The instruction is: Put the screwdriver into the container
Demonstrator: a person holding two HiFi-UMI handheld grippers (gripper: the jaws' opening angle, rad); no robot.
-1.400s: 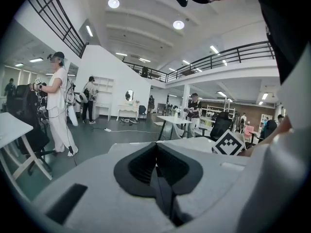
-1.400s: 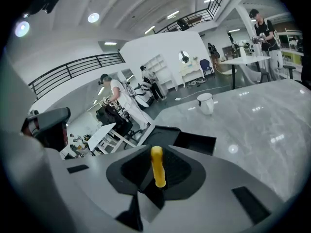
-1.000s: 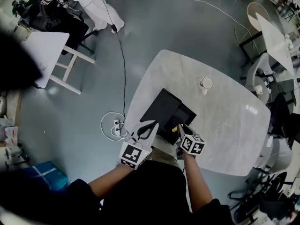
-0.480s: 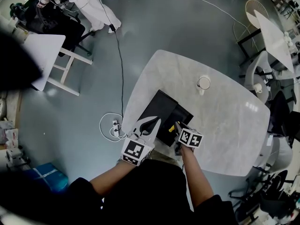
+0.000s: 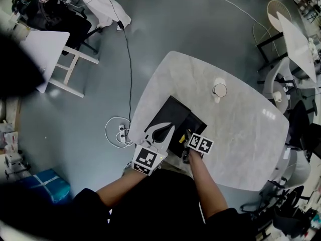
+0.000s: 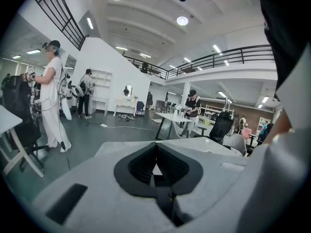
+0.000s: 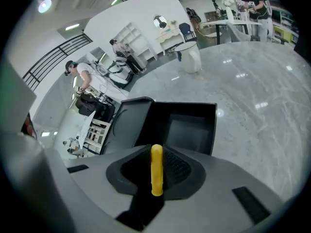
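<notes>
The right gripper [image 7: 156,153] is clamping the yellow screwdriver [image 7: 156,174], hanging at the near edge of the open black container [image 7: 189,127] on the table [image 7: 262,96]; the left gripper [image 6: 155,152] is sitting closed, empty

The right gripper [image 5: 186,136] has come down closer to the black container [image 5: 173,115]. It now tips more steeply and has rolled a little, and the yellow screwdriver [image 5: 182,139] in its jaws hangs over the container's near rim. The left gripper [image 5: 162,132] has slid forward beside the container's near left edge.
</notes>
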